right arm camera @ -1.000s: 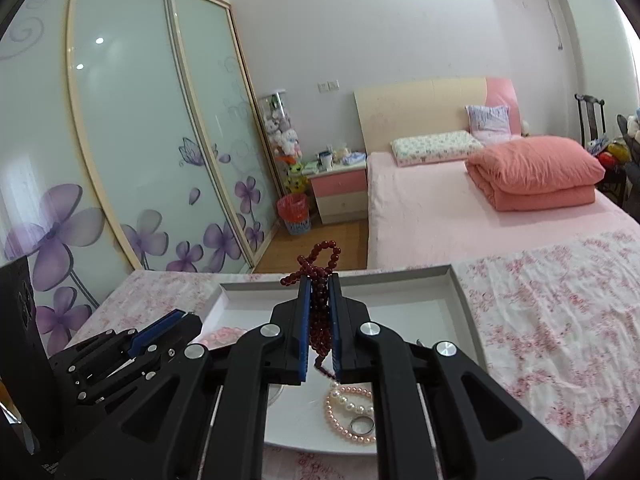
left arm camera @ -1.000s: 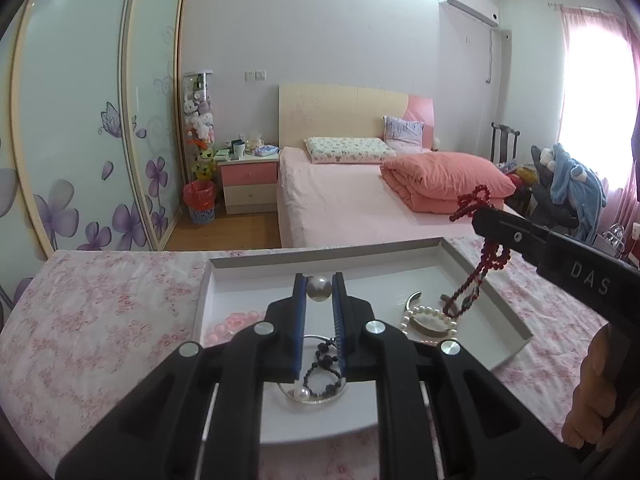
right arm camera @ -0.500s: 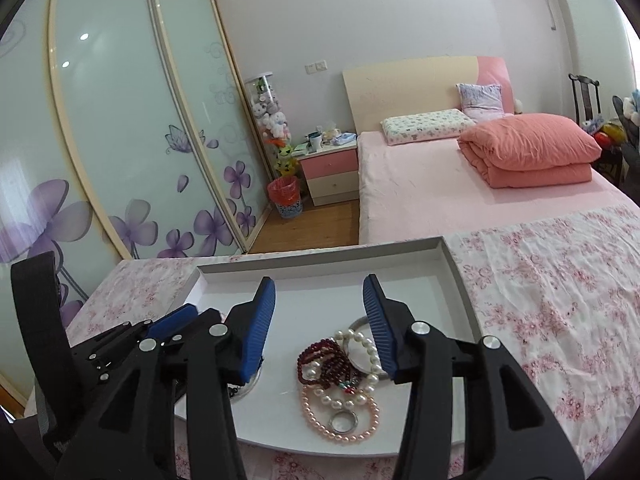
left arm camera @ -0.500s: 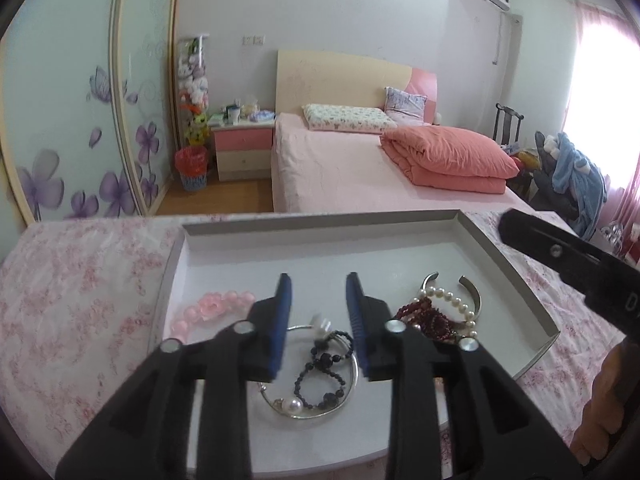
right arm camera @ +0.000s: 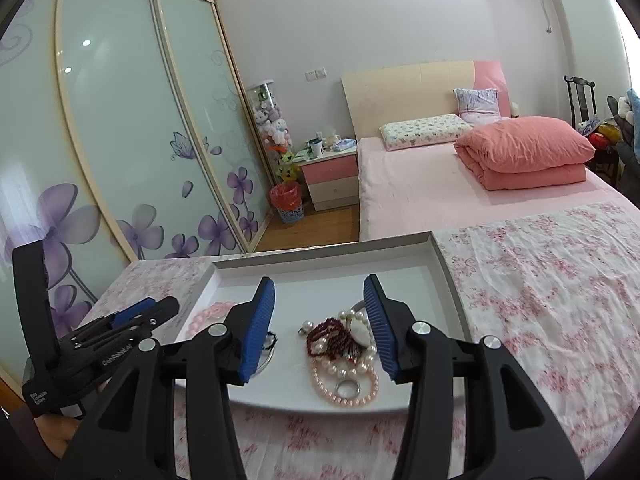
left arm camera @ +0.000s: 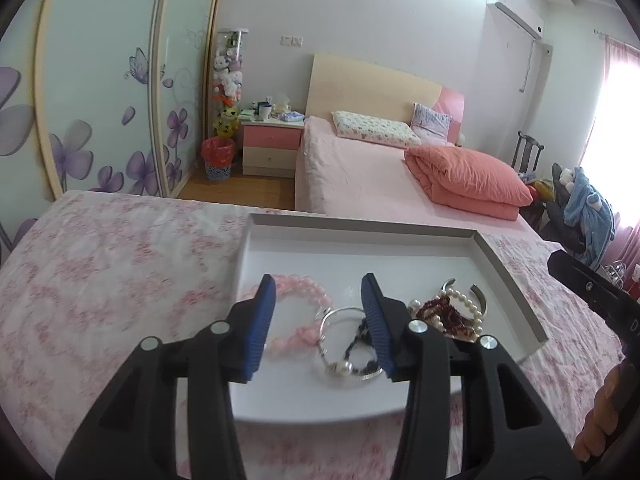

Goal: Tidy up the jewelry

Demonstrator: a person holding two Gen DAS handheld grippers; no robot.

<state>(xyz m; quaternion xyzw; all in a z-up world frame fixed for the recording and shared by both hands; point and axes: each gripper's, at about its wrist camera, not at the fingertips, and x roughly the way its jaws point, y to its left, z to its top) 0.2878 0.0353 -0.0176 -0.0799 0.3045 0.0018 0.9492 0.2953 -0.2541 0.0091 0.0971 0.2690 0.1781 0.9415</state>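
Both grippers hover over the white tray (left arm camera: 504,276), left gripper (left arm camera: 318,320) fingers spreading with nothing gripped, right gripper (right arm camera: 318,320) fingers apart, empty.

Your left gripper (left arm camera: 318,292) hangs over the tray, jaws opening, nothing between the pads.

The white tray (left arm camera: 516,300) sits on the floral cloth (left arm camera: 112,280) in front of you. Seen between your blue fingers (left arm camera: 262,320): a pink bracelet (left arm camera: 308,292) to the left and a silver bangle (left arm camera: 340,312) carrying a pearl (left arm camera: 340,367) and dark beads (left arm camera: 356,344). Just right of the right finger lies a heap of dark red beads (left arm camera: 440,312) tangled with a white pearl strand (left arm camera: 468,300) and a silver cuff (left arm camera: 478,294). Your right gripper (left arm camera: 592,296) pokes in at the right edge, with your hand (left arm camera: 604,404) below it. A bed (left arm camera: 360,176) stands beyond.
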